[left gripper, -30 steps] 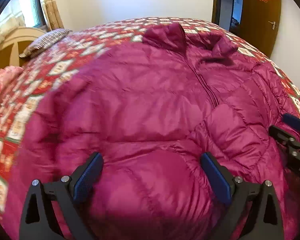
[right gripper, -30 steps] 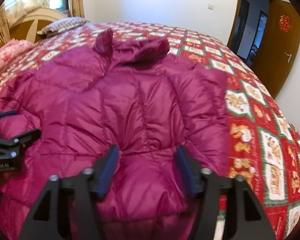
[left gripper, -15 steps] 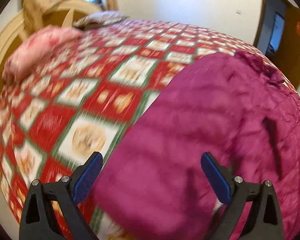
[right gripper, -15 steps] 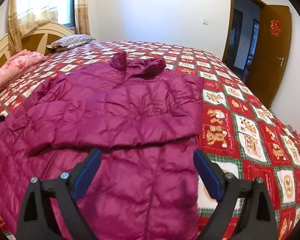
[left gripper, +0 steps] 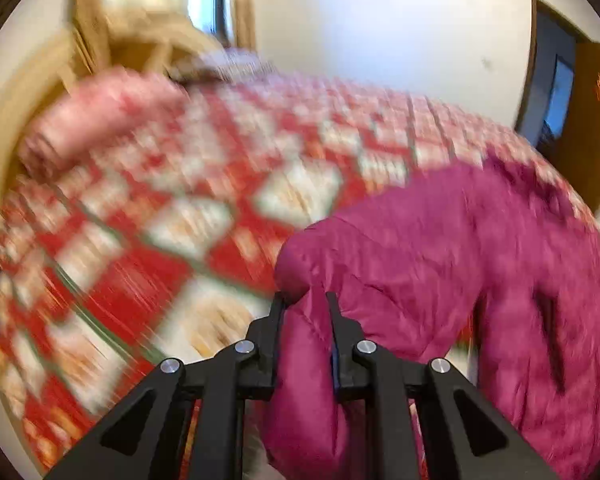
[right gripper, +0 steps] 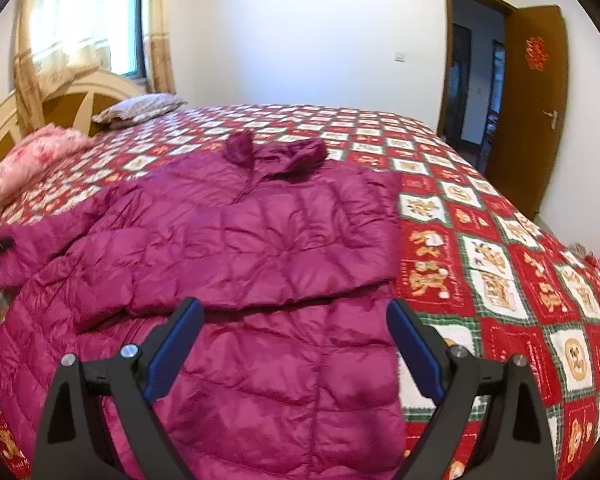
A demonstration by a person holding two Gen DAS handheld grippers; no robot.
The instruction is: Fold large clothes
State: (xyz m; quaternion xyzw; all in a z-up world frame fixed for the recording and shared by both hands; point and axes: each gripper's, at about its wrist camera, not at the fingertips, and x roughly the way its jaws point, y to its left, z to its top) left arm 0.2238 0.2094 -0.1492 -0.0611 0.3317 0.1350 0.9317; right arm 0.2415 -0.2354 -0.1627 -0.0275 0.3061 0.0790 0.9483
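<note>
Sleeve fabric now sits pinched between the left tool's fingers, which were spread wide half a second ago. The right tool hangs spread above the jacket, gripping nothing, having pulled back from the hem it hovered close over a second ago. The jacket lies flat on the bed, its right sleeve already folded across the chest. Judging by this, the left sleeve fold comes next.
</note>
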